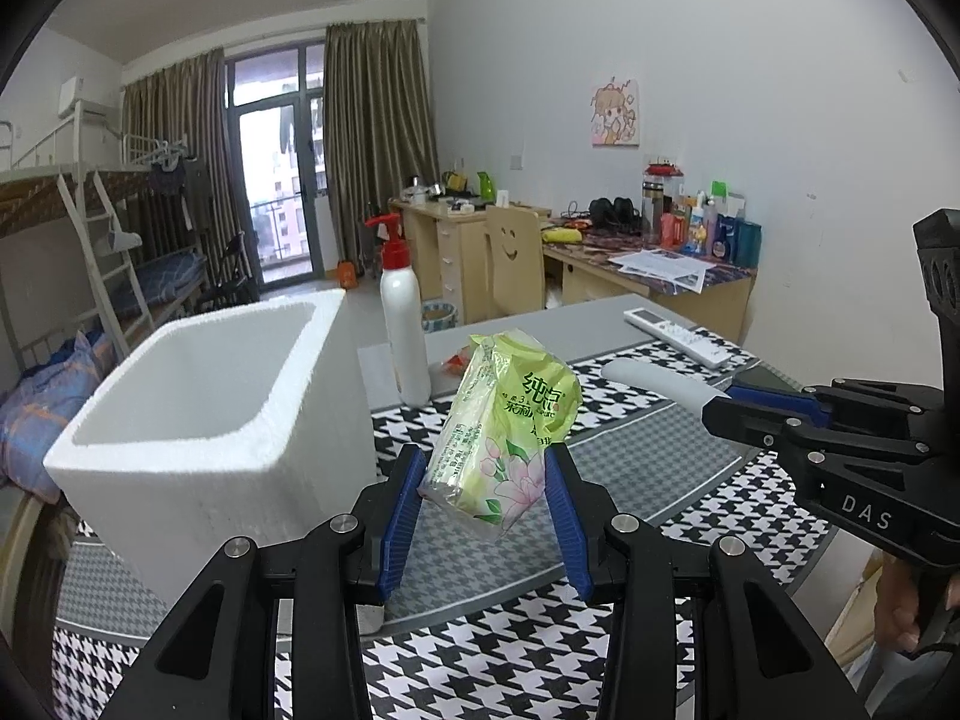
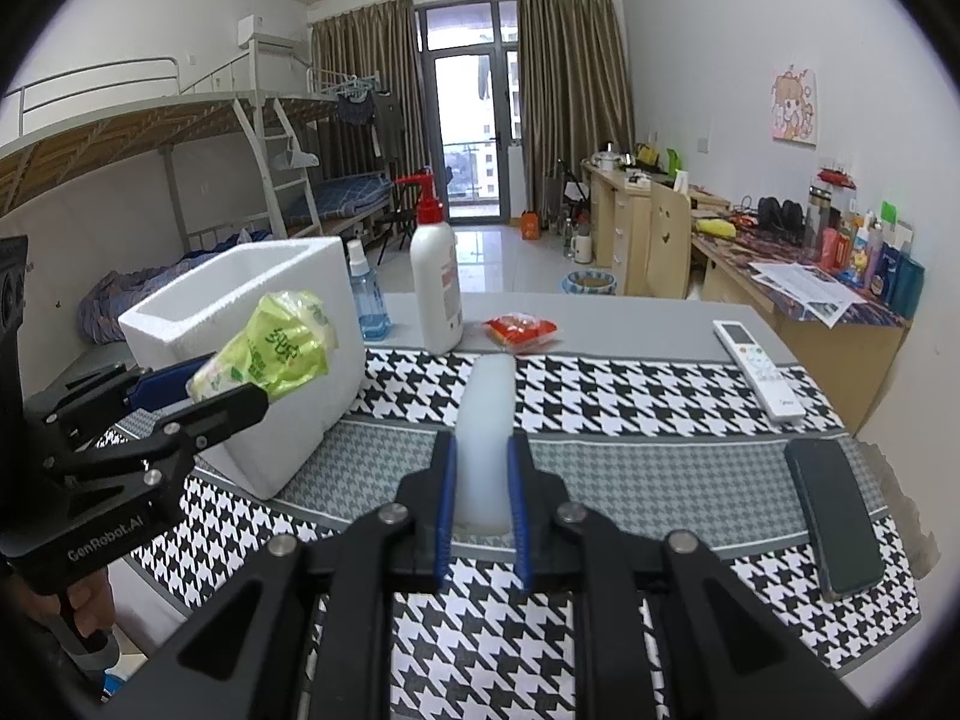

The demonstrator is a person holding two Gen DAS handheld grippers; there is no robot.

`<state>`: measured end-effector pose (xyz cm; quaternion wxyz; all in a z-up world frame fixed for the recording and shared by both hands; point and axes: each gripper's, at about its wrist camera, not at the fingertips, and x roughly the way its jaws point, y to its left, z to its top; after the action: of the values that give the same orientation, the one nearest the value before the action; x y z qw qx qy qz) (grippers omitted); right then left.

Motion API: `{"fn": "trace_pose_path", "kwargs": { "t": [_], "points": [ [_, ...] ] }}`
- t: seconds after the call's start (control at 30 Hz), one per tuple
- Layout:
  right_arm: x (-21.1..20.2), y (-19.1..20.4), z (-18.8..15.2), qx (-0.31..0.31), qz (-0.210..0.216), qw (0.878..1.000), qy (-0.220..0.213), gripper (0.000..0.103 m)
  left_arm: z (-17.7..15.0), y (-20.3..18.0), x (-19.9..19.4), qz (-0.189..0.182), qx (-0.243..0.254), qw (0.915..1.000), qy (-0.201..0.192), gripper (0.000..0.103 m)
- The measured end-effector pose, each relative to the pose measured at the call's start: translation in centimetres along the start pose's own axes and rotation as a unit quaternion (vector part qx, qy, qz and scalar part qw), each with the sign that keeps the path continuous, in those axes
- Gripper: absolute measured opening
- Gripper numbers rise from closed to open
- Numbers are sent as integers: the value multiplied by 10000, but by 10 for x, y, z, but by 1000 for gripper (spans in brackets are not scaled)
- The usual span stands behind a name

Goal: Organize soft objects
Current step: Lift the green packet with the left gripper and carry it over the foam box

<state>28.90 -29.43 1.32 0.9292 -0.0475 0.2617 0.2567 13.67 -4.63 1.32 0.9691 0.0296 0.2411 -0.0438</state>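
While the white foam box [image 1: 198,414] stands with nothing visible inside, the left gripper [image 1: 486,504] clamps a green tissue pack [image 1: 510,420]; the right gripper [image 2: 483,480] pinches a white tube [image 2: 486,420].

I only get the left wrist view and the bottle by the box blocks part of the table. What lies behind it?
Observer: A red snack packet lies flat on the grey tabletop, to the right of the white pump bottle.
Operator: Anything hidden by the foam box?
Observer: A small blue spray bottle stands upright between the foam box and the pump bottle.
Operator: What does the right hand-held gripper hold?
Observer: The right hand-held gripper is shut on a pale, frosted cylinder that points away from the camera.
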Motion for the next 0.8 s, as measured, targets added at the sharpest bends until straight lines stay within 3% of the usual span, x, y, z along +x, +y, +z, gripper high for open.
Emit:
{"fn": "trace_pose_path", "kwargs": {
  "t": [0.8],
  "points": [
    [-3,3,27,-34,55,9993,-366,20,27,15,-8,38,-36,9994,-345,43]
  ]
}}
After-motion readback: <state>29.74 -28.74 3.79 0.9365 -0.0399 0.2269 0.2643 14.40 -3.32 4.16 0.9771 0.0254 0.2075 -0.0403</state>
